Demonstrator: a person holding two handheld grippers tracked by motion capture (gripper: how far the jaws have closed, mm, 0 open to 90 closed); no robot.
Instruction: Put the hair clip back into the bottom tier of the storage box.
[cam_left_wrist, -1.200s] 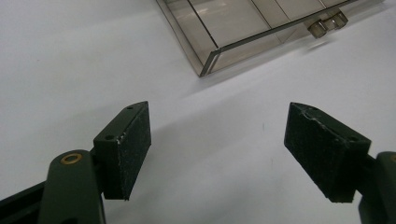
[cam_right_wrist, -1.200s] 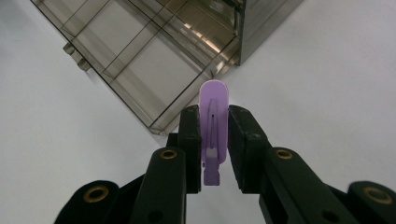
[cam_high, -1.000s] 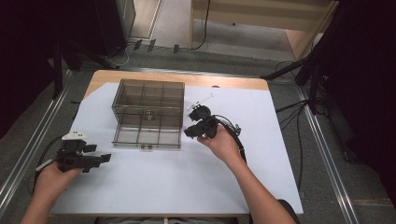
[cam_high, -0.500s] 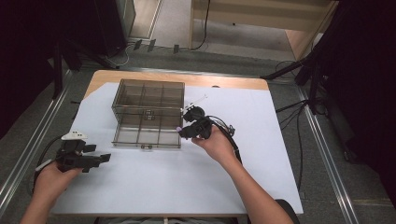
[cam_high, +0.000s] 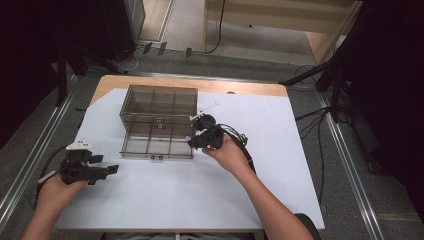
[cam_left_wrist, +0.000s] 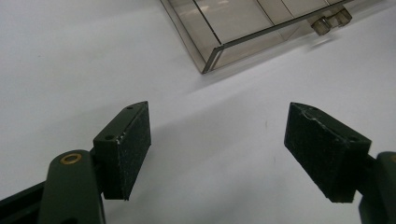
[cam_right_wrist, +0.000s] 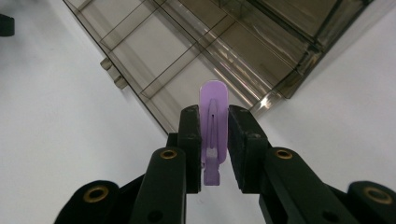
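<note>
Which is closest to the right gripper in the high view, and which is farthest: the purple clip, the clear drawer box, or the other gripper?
1. Purple clip, clamped in the right gripper.
2. Clear drawer box, just beyond its tip.
3. Left gripper, far off at the table's left.

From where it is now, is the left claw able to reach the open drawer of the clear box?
Probably yes. The left claw is open and holds nothing, and only bare white paper lies between it and the drawer. The right claw, shut on a purple clip, is at the drawer's other end.
</note>
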